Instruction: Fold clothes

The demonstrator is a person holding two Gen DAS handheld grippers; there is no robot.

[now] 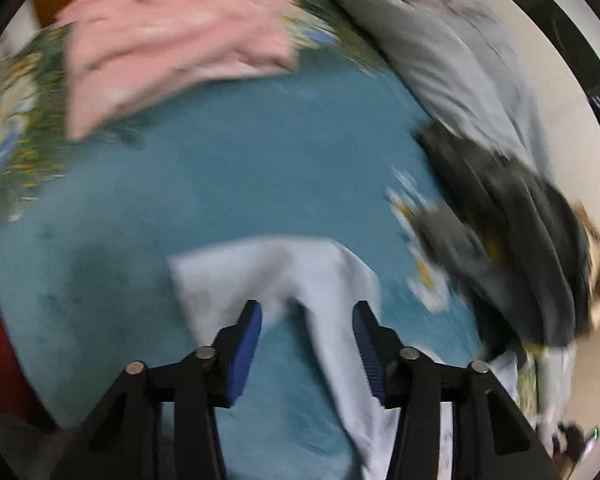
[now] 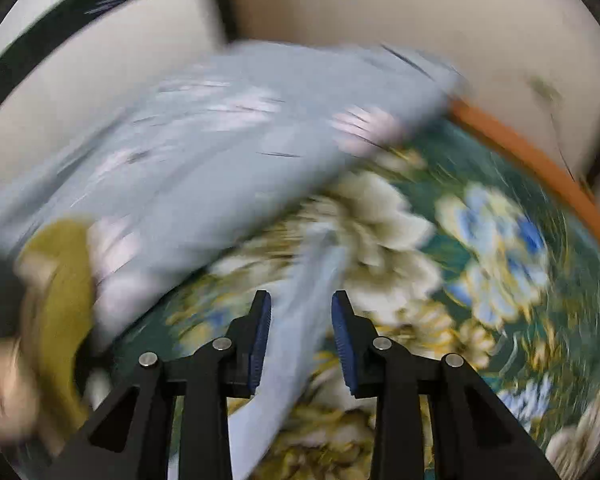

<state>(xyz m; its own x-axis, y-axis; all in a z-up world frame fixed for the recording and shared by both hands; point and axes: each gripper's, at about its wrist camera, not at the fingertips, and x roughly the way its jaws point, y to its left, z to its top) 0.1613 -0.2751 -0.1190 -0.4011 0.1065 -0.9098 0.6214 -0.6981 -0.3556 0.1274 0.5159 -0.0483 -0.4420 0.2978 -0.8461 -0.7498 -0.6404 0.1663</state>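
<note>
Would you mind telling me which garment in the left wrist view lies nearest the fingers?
The pale blue garment, reaching between the fingers; the pink garment lies far beyond.

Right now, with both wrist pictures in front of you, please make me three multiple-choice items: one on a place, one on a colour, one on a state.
1. In the left wrist view, where does the pink garment lie?
A. far side of the bed, beyond the teal area
B. between the tool's fingers
C. on the floor

2. What colour is the garment that runs between the fingers of the left tool?
A. red
B. light blue
C. black

3. How does the right tool stand?
A. open, with light blue cloth passing between the fingers
B. shut on a yellow cloth
C. out of view

Answers: 1 A, it sits at the top of the view past the teal cover. 2 B, the fabric is pale blue. 3 A, a gap shows between the blue pads.
</note>
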